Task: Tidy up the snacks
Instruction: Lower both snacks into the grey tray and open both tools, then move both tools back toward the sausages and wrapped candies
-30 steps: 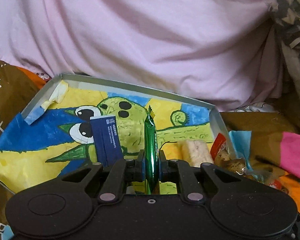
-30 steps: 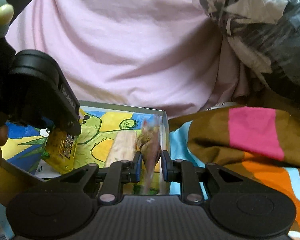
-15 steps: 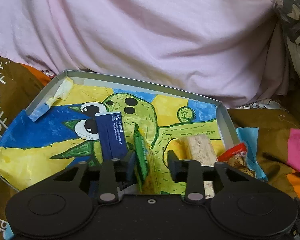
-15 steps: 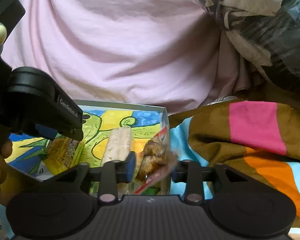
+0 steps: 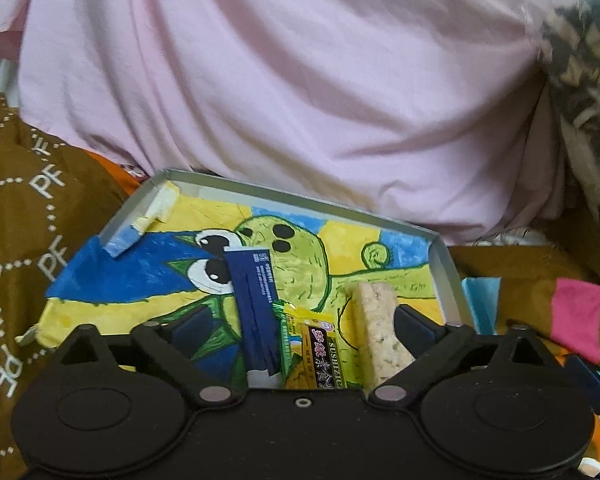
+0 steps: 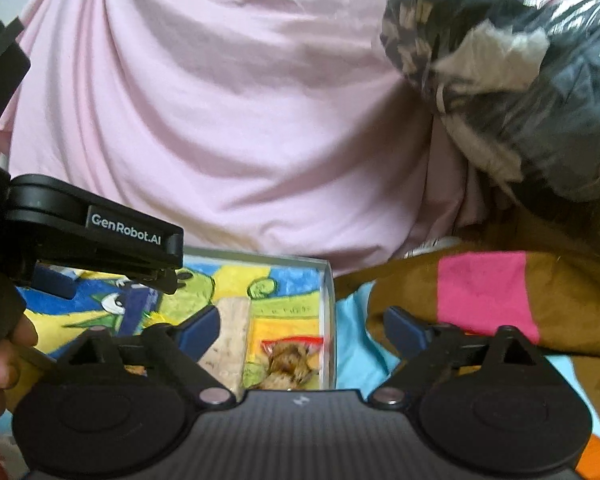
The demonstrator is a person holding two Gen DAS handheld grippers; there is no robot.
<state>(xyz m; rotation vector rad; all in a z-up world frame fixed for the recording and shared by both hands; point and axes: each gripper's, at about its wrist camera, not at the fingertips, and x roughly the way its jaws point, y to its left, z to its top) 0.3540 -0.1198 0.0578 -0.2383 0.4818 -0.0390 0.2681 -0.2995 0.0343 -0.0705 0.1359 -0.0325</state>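
- Jaws spread wide on left gripper (image 5: 296, 324) and right gripper (image 6: 300, 330), holding nothing.
- Yellow-green snack packet (image 5: 314, 346), rice bar (image 5: 382, 330), clear nut bag (image 6: 290, 360) lying inside painted tray (image 5: 446, 276).
- Lift straight, clear of packets.

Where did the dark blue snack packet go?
In the left wrist view the dark blue packet lies in the painted tray, left of the yellow snack packet and the pale rice bar.

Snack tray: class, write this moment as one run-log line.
left tongs: open | right tongs: open | tray: blue packet, yellow packet, rice bar, clear snack bag
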